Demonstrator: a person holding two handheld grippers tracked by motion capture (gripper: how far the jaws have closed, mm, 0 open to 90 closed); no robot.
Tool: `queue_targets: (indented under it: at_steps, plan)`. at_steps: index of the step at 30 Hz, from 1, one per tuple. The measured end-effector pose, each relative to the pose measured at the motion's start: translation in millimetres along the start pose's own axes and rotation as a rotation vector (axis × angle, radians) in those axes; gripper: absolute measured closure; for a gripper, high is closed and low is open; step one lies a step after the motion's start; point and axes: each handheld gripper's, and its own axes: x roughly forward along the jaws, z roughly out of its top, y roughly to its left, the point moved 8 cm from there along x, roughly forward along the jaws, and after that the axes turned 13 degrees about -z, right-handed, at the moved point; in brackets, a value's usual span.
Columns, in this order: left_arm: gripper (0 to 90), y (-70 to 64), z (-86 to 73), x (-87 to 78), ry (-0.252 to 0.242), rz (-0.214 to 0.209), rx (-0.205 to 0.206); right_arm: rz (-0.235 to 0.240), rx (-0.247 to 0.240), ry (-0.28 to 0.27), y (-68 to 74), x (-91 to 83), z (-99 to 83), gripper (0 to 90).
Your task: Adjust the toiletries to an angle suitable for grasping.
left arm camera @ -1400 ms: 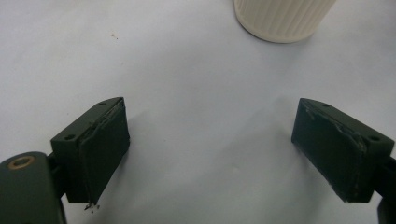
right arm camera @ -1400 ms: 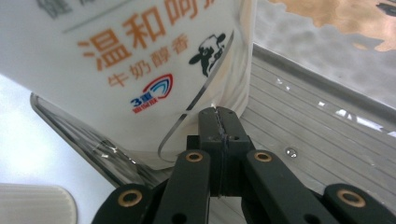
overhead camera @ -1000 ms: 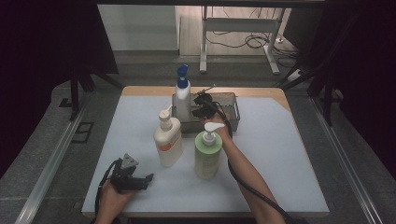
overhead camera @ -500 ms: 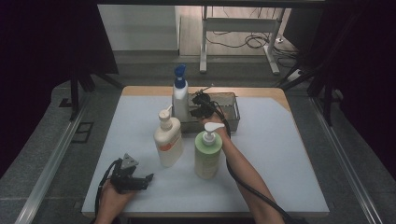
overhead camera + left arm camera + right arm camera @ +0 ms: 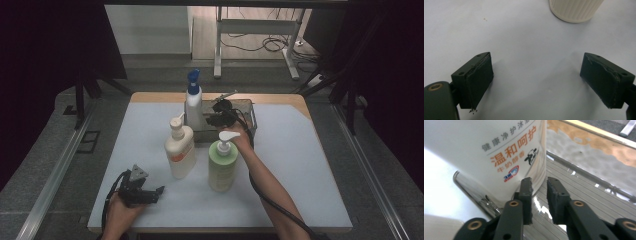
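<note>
Right jaws: nearly together with a slim gap and nothing between them, right gripper [image 5: 539,182] just beside the white bottle [image 5: 499,150] with the blue pump.
Left jaws: wide apart, empty, left gripper [image 5: 536,82] low over the table [image 5: 529,45] at its near left.
Bottles: three; blue-pump one in the metal tray [image 5: 248,111] at the far middle, cream bottle [image 5: 180,151] and green bottle [image 5: 222,165] nearer, on the table.
Trays: one.

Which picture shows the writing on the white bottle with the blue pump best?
The right gripper view: the white bottle is close, its orange writing clear. The high view shows the whole bottle, label unreadable.
</note>
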Motion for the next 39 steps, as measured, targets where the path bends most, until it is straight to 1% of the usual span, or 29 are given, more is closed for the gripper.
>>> queue_targets:
  at_steps: [4,10,12,14,16,18,22,25,28,33,35,36,38,39]
  plan:
    - [10.9,0.0,0.0,0.1,0.000,0.000,0.001,0.007,-0.007,-0.033,-5.0,-11.3,-1.1,63.2]
    - [10.8,0.0,0.0,0.1,-0.001,0.000,0.000,0.016,-0.006,-0.084,-12.0,-29.7,-3.0,49.5]
    - [10.8,0.0,0.1,0.1,-0.001,0.000,0.000,0.024,-0.016,-0.102,-14.6,-36.3,-4.2,44.3]
    - [10.8,0.0,0.1,0.1,0.000,0.000,0.000,0.031,-0.021,-0.113,-16.1,-41.3,-5.4,41.1]
    - [10.9,0.0,0.1,0.1,-0.001,0.000,0.000,0.047,-0.021,-0.125,-17.2,-46.7,-6.8,34.8]
    - [10.8,0.0,0.0,0.0,0.000,0.000,0.000,0.058,-0.025,-0.135,-18.3,-51.7,-8.7,32.2]
    - [10.8,0.0,0.1,0.1,0.000,0.000,0.001,0.067,-0.034,-0.154,-20.5,-60.9,-13.0,20.3]
    - [10.8,0.0,0.1,0.1,0.000,0.000,0.000,0.061,-0.041,-0.169,-21.2,-67.7,-15.7,14.6]
    - [10.8,0.0,0.0,0.0,0.000,0.000,0.000,0.047,-0.068,-0.176,-22.9,-74.3,-20.4,12.6]
    - [10.8,0.0,0.1,0.0,0.000,0.000,0.000,0.019,-0.100,-0.167,-27.0,-83.3,-30.0,6.1]
    - [10.8,0.0,0.1,0.1,0.000,0.000,0.000,0.020,-0.102,-0.162,-28.3,-86.8,-34.5,2.4]
    - [10.8,0.0,0.1,0.0,0.001,0.000,0.000,0.016,-0.112,-0.168,-29.4,-89.0,-37.0,0.0]
    - [10.8,0.0,0.1,0.1,0.000,0.000,0.000,0.001,-0.123,-0.164,-32.1,-92.5,-41.4,0.0]
    - [10.8,0.0,0.1,0.1,0.000,0.000,0.000,0.000,-0.123,-0.165,-32.7,-94.0,-43.1,0.0]
